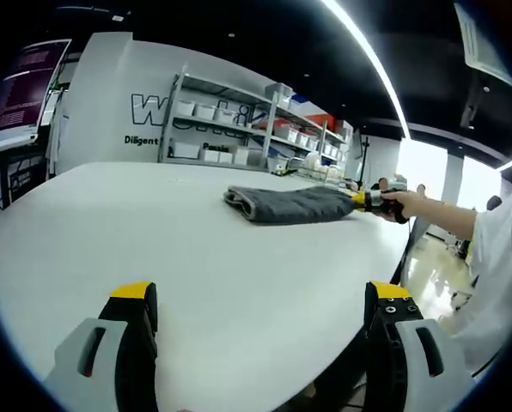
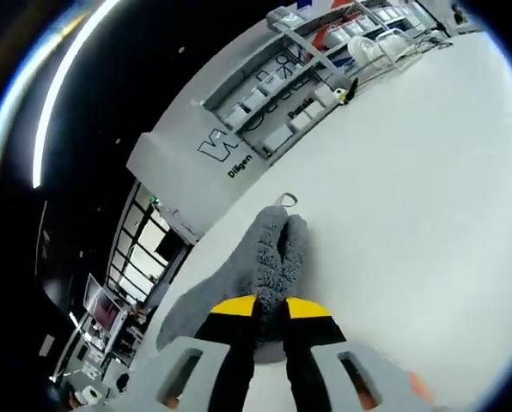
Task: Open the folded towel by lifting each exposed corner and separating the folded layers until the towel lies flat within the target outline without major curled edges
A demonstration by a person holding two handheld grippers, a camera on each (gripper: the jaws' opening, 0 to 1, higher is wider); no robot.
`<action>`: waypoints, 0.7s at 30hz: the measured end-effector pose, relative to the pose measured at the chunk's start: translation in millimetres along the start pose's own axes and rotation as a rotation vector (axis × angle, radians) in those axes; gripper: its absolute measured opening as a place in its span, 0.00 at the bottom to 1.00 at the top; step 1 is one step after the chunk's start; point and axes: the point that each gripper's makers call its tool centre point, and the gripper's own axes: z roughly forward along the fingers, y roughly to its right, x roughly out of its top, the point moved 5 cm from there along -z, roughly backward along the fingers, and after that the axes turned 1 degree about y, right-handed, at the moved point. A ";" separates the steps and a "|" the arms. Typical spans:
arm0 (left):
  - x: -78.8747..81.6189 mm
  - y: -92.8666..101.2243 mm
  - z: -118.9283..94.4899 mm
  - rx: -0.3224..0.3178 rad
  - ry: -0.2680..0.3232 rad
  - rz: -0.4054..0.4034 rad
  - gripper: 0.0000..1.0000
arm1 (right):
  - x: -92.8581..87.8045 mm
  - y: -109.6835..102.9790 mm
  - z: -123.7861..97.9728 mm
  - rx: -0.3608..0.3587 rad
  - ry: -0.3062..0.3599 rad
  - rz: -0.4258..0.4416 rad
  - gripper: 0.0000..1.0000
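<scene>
Right gripper (image 2: 270,307): jaws pinching grey towel (image 1: 292,204) edge, arm reaching in from 3 o'clock, low over white worktop (image 1: 153,223). Left gripper (image 1: 260,296): jaws gaping wide, holding nothing, hovering at 6 o'clock, well apart from towel.

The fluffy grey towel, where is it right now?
The folded fluffy grey towel lies on the white table, toward its far right part in the left gripper view, pinched at its right end by the right gripper.

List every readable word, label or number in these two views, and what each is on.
"Diligent": small black lettering on the white wall, cut off by the metal shelving rack.
Large outlined letters starting with "W": the rest is hidden.
Dark purple poster: text too blurred to read.
</scene>
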 end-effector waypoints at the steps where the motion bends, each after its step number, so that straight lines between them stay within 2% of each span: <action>1: -0.3 -0.3 -0.8 0.002 0.000 -0.001 0.99 | 1.3 1.3 -0.7 -0.002 -0.005 -0.020 0.10; 3: -0.7 -0.7 -1.6 0.005 -0.001 -0.002 0.99 | 11.8 6.7 1.7 -0.012 0.007 -0.062 0.12; 5: -1.6 -2.0 -2.4 0.010 -0.005 -0.004 0.99 | 4.2 2.7 -6.0 -0.010 0.011 -0.082 0.14; 7: -2.0 -3.3 -2.4 0.015 -0.008 -0.003 0.99 | 8.2 6.5 -10.4 -0.015 0.035 -0.109 0.19; 9: -1.8 -3.8 -2.1 0.017 -0.008 -0.003 0.99 | 12.5 11.4 -18.8 -0.041 0.069 -0.151 0.19; 12: -0.8 -2.5 -0.8 0.013 -0.006 -0.003 0.99 | 16.1 15.9 -31.1 -0.062 0.068 -0.289 0.22; 13: -0.8 -1.9 0.0 0.011 -0.008 -0.001 0.99 | 15.9 13.9 -37.6 -0.073 0.070 -0.348 0.24; 15: -1.0 -1.5 1.9 0.009 -0.015 0.004 0.99 | 16.3 9.3 -45.2 -0.065 0.075 -0.410 0.28; 19: -0.3 -1.6 5.6 0.009 -0.022 0.008 0.99 | 0.4 -20.6 -63.4 0.002 0.058 -0.610 0.41; 21: 0.5 -1.2 8.0 0.008 -0.024 0.010 0.99 | -9.1 -35.8 -70.2 0.037 0.056 -0.683 0.49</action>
